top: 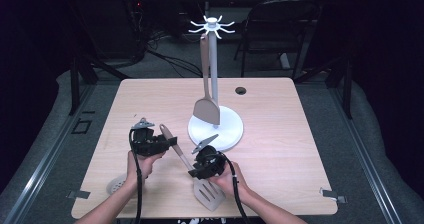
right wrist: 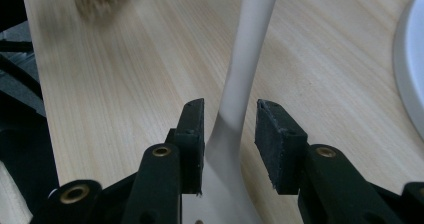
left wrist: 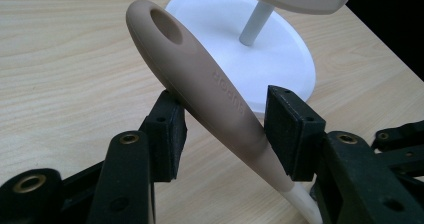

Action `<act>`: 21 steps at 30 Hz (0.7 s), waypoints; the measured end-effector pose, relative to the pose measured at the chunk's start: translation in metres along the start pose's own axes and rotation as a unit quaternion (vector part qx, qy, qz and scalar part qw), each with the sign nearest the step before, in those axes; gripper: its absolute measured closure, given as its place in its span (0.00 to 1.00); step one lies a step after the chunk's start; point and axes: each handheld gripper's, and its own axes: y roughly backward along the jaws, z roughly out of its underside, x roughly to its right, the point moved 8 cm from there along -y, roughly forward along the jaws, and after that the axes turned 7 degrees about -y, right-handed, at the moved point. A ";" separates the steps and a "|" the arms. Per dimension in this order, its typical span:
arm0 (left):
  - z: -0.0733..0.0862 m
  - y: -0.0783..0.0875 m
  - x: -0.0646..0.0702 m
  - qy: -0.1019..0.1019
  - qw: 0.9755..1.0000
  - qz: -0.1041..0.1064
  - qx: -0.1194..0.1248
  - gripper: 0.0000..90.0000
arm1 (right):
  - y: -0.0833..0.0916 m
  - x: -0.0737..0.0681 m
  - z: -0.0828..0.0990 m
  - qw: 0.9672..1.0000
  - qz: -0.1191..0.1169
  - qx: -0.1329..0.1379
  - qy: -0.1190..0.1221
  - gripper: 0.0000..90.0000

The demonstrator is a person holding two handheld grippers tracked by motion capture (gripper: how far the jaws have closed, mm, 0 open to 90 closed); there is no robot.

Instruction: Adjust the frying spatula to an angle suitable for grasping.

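Note:
A slotted spatula (top: 183,158) with a beige handle (left wrist: 200,79) and a white neck (right wrist: 247,59) lies slanted near the table's front, its head (top: 208,195) resting on the wood. My left gripper (top: 173,142) is shut on the handle, which is lifted off the table; in the left gripper view (left wrist: 225,129) both pads press its sides. My right gripper (top: 193,173) straddles the neck just above the head. In the right gripper view (right wrist: 230,134) its jaws stand open, with narrow gaps on either side of the neck.
A white utensil stand (top: 227,134) with a hook crown rises behind the grippers, and a beige turner (top: 206,110) hangs from it. A perforated utensil head (top: 117,186) lies at the front left edge. A cable hole (top: 241,90) sits at the back. A chair stands beyond the table.

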 end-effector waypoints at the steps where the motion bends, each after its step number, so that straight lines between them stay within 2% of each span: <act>1: 0.000 0.001 0.001 -0.002 1.000 0.000 -0.001 0.58 | -0.002 0.000 0.000 1.000 -0.003 -0.001 -0.003 0.73; 4: -0.002 0.002 0.003 -0.006 1.000 0.004 0.005 0.58 | -0.006 0.000 -0.001 1.000 -0.008 0.004 -0.002 0.81; 6: -0.003 0.004 0.005 -0.006 1.000 0.010 0.011 0.58 | -0.004 0.001 -0.001 1.000 -0.006 0.004 -0.002 0.83; 9: -0.004 0.006 0.007 -0.009 1.000 0.011 0.017 0.58 | -0.003 0.001 -0.002 1.000 -0.009 0.016 -0.008 0.84; 16: -0.005 0.008 0.021 -0.024 0.998 0.036 0.036 0.62 | 0.006 0.002 -0.006 0.999 -0.010 0.028 -0.023 0.86; 21: -0.005 0.005 0.032 -0.037 0.997 0.051 0.037 0.65 | 0.011 0.003 -0.009 0.999 -0.010 0.037 -0.026 0.86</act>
